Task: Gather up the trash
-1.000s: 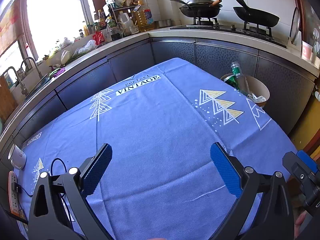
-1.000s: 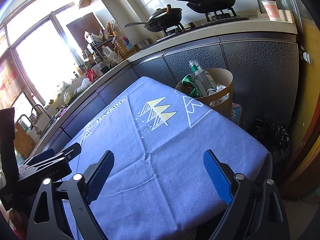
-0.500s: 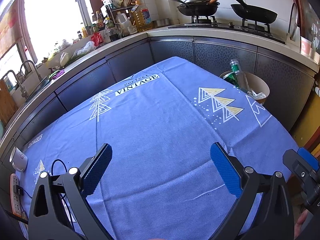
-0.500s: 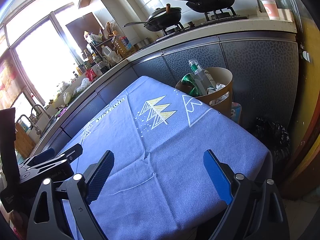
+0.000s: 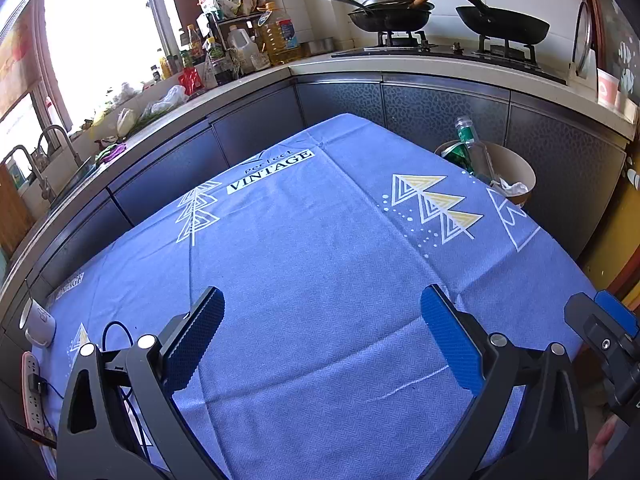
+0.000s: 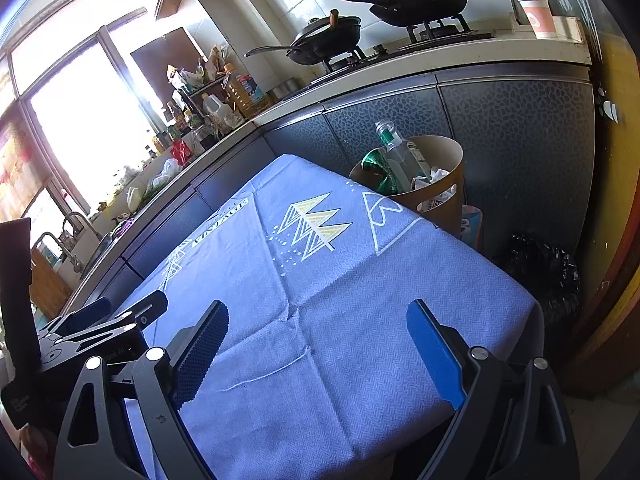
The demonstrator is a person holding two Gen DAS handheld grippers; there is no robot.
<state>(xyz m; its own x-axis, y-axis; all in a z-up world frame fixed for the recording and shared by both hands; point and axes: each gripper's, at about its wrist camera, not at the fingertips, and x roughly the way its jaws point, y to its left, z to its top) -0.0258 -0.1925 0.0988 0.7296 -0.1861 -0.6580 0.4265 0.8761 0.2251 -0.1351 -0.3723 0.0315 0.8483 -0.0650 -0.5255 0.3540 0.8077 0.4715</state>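
Note:
A tan trash bin (image 5: 520, 168) (image 6: 448, 172) stands on the floor past the table's far right corner. It holds a clear bottle with a green label (image 5: 466, 136) (image 6: 396, 148), a green wrapper (image 6: 376, 166) and crumpled white paper (image 5: 512, 188). My left gripper (image 5: 320, 328) is open and empty above the near part of the blue tablecloth (image 5: 312, 248). My right gripper (image 6: 316, 336) is open and empty above the cloth (image 6: 340, 280) near its right side. The left gripper shows at the left of the right wrist view (image 6: 100, 324).
A white mug (image 5: 38, 320), a power strip (image 5: 32, 392) and a black cable (image 5: 116, 328) sit at the table's left edge. Dark cabinets and a cluttered counter with two pans (image 5: 392, 12) ring the table. A black bag (image 6: 544, 268) lies on the floor at right.
Both grippers stay open and empty. The left wrist view has drifted slightly, with the table and bin a little lower in the frame. The right view is nearly the same.

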